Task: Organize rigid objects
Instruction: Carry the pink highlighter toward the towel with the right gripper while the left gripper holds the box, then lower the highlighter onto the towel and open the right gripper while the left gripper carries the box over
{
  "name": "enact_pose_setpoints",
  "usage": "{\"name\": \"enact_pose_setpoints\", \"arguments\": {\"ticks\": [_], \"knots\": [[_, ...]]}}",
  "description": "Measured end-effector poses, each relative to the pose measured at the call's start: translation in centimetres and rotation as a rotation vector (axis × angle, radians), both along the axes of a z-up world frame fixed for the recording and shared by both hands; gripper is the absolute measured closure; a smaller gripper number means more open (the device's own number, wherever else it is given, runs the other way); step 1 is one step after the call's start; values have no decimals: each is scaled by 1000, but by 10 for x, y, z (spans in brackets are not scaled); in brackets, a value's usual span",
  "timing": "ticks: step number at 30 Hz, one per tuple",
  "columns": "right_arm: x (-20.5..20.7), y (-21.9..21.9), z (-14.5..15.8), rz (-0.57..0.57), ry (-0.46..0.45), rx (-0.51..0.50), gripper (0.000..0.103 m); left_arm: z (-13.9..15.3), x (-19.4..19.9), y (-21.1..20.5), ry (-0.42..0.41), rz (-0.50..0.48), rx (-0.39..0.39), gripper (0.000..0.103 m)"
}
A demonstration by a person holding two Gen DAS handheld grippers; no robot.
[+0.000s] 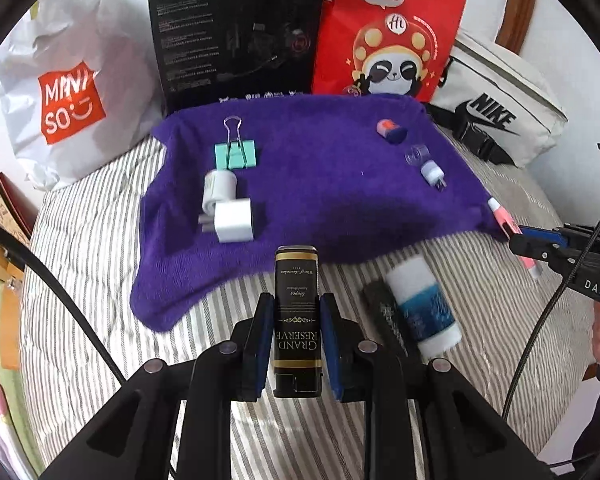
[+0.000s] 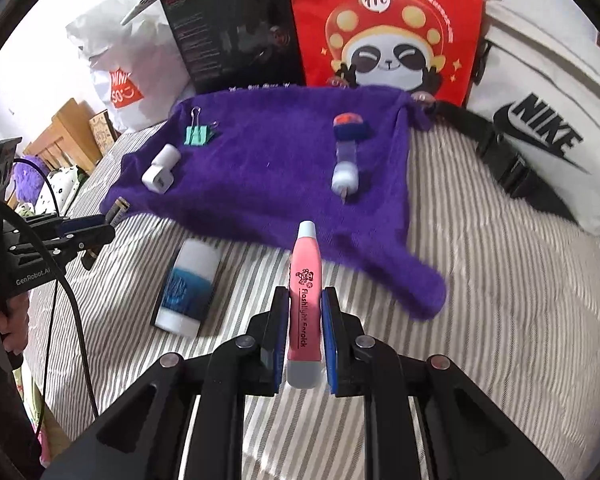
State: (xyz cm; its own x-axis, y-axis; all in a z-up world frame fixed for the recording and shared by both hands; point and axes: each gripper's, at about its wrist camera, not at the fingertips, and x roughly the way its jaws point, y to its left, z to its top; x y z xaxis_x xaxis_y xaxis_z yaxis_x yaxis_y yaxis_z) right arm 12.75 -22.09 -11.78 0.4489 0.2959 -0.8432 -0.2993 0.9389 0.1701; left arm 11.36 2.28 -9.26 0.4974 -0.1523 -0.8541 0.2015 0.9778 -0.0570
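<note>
Left wrist view: my left gripper [image 1: 293, 332] is pinching a black lighter [image 1: 297, 312] labelled "Grand Reserve", which stands lengthwise between the blue pads and pokes out past the fingertips over the striped bed [image 1: 80, 260]. Ahead of it lies the purple towel [image 1: 320, 200] with a green binder clip [image 1: 236, 152] and two white chargers [image 1: 226, 204] to the front left. Just right of the gripper rests a blue-and-white tube [image 1: 424, 304] against a dark comb-like item [image 1: 388, 316] that only this view shows.

In the right wrist view, my right gripper [image 2: 305, 332] is clamped on a pink flashlight earpick [image 2: 306, 300], tip pointing forward toward the towel. Here the tube lies to the front left, and straight ahead a small white plug [image 2: 345, 178] and a blue-orange piece [image 2: 350, 126] line up.
</note>
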Motion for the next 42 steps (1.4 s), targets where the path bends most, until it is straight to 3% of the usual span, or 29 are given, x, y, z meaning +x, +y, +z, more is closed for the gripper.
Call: {"name": "enact_pose_setpoints", "arguments": {"ticks": [10, 22, 33, 42], "knots": [[49, 2, 10, 2, -20, -7, 87, 14, 36, -4, -20, -3, 34, 81], [111, 32, -12, 27, 35, 2, 87, 3, 77, -2, 16, 14, 13, 81], [130, 51, -48, 63, 104, -45, 87, -11, 95, -4, 48, 11, 4, 81], [132, 52, -50, 69, 82, -68, 87, -20, 111, -5, 70, 20, -17, 81]]}}
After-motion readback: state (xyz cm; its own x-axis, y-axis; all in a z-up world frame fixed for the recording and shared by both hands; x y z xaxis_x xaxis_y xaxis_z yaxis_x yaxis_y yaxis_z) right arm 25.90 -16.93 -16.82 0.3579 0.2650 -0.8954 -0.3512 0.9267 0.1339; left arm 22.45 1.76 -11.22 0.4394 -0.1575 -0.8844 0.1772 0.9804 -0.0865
